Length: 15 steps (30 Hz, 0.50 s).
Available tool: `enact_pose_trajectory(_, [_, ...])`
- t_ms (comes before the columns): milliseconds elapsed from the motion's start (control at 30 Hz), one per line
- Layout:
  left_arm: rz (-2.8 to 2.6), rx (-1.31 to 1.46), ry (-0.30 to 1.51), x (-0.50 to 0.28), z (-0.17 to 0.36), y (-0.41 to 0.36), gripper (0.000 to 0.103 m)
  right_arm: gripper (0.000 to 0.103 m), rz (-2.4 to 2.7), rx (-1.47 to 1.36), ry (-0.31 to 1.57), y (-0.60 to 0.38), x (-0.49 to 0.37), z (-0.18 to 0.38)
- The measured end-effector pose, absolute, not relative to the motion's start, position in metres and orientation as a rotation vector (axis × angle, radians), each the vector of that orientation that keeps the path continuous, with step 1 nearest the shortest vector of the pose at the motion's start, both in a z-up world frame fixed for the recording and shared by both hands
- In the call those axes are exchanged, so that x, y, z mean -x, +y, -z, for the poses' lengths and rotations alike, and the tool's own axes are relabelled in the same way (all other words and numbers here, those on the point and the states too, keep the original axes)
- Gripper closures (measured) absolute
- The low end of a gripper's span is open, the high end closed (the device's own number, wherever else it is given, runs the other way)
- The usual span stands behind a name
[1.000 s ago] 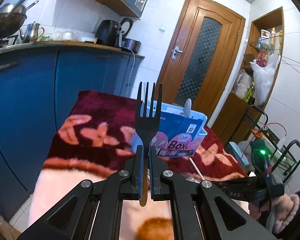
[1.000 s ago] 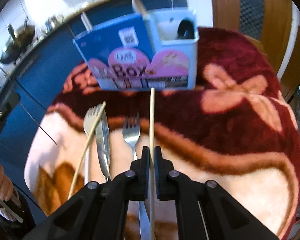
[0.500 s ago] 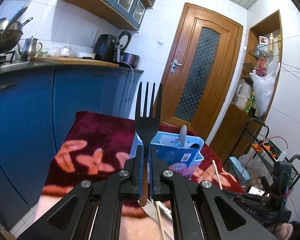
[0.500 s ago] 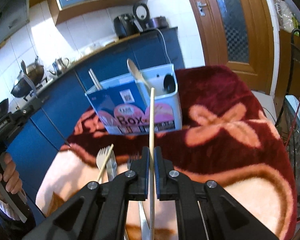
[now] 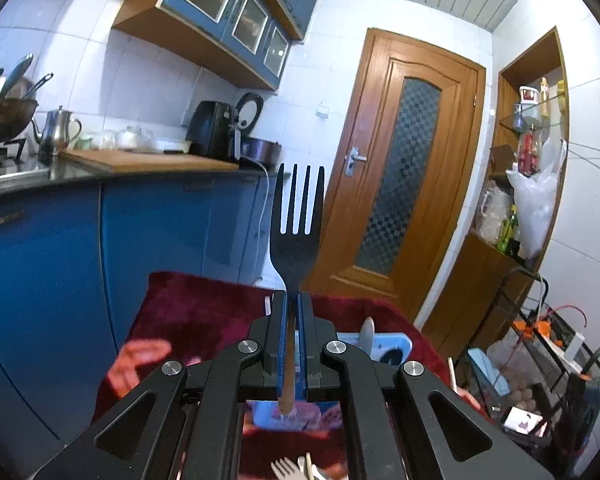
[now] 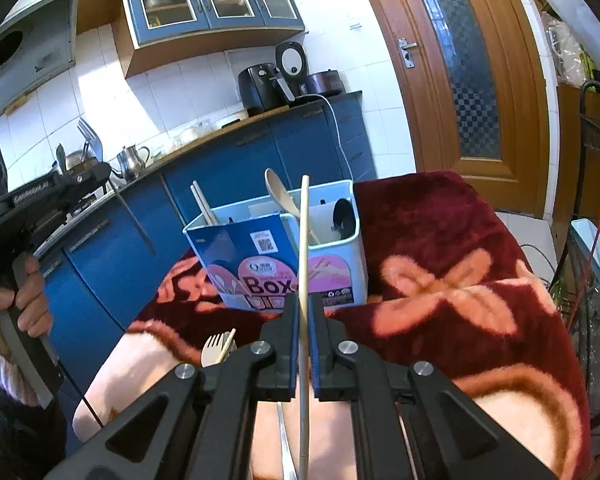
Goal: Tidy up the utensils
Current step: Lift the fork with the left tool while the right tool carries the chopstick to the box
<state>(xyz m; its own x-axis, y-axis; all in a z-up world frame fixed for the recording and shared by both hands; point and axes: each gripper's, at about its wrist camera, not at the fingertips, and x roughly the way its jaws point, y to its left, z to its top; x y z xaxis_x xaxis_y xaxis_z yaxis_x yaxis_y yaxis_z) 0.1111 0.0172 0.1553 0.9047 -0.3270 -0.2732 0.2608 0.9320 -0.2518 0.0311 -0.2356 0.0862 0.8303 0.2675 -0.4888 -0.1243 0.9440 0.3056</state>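
My left gripper (image 5: 293,304) is shut on a fork (image 5: 297,220), held upright with tines up, high above the table. My right gripper (image 6: 304,308) is shut on a wooden chopstick (image 6: 304,248) that points up toward the blue utensil box (image 6: 284,264). The box holds a wooden spoon (image 6: 280,192), a chopstick (image 6: 204,204) and a dark spoon (image 6: 343,216) in separate compartments. In the left wrist view the box (image 5: 384,354) shows just below my gripper. The left gripper also shows at the left of the right wrist view (image 6: 60,188).
A fork (image 6: 214,350) and a chopstick (image 6: 229,342) lie on the red and peach blanket (image 6: 460,280) in front of the box. Blue cabinets (image 5: 60,260) and a counter stand to the left. A wooden door (image 5: 412,168) and a wire rack (image 5: 552,340) stand to the right.
Both grippers have lifted and tilted upward with their utensils. The left gripper rose so the box dropped below it. The right gripper's chopstick tip now reaches the box's rim height.
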Motion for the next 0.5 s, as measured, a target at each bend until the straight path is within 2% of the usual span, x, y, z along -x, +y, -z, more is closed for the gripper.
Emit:
enact_pose_trajectory(267, [0.313,0.218,0.261,-0.133,-0.173,0.004,0.098,0.097,-0.203,-0.283,0.544,-0.243,-0.038,-0.082])
enact_pose_trajectory(500, [0.309,0.206,0.270,-0.155,-0.154,-0.012,0.098,0.097,-0.191,-0.279,0.535,-0.249,-0.041,-0.083])
